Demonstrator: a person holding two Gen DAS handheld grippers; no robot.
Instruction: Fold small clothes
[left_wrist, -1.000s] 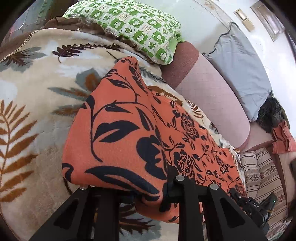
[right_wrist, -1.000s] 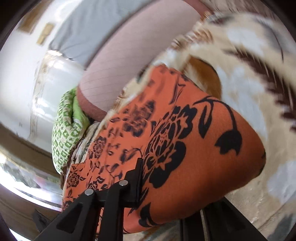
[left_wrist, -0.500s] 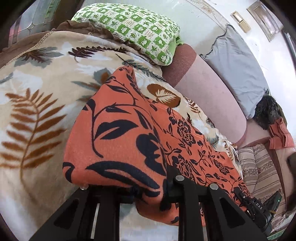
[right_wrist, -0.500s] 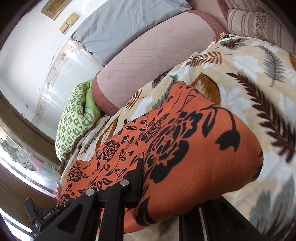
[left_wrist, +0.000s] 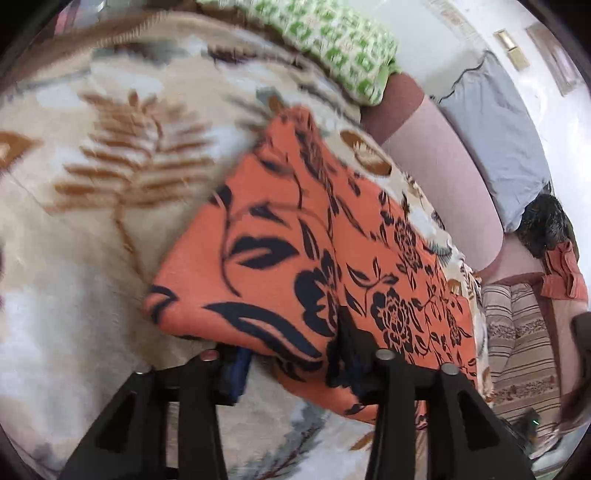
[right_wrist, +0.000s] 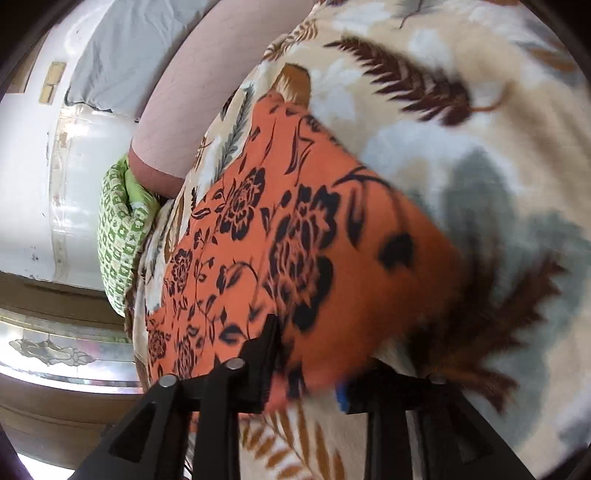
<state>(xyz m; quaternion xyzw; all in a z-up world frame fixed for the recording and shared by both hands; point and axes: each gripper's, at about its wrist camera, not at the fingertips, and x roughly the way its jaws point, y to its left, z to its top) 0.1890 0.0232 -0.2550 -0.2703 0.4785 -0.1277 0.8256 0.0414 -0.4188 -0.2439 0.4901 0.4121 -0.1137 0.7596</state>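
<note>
An orange cloth with a black flower print (left_wrist: 314, 258) lies folded on a leaf-patterned blanket (left_wrist: 110, 184). Its near edge hangs between the fingers of my left gripper (left_wrist: 291, 365). Those jaws are opening, a blue pad shows on the left finger, and the cloth still rests against the right finger (left_wrist: 347, 354). In the right wrist view the other near corner of the cloth (right_wrist: 295, 258) sits between the fingers of my right gripper (right_wrist: 304, 384). These jaws are opening too, with a blue pad bare on the right side. Both views are motion-blurred.
A green-and-white pillow (left_wrist: 332, 48) lies at the blanket's far end. A pink bolster (left_wrist: 443, 166) and a grey pillow (left_wrist: 498, 129) run along the wall side. A striped cushion (left_wrist: 517, 332) and another orange garment (left_wrist: 565, 273) are at the right.
Both grippers have carried the cloth's near edge across the blanket. Their jaws now stand wider, with blue pads showing, and the grip on the fabric has loosened.
</note>
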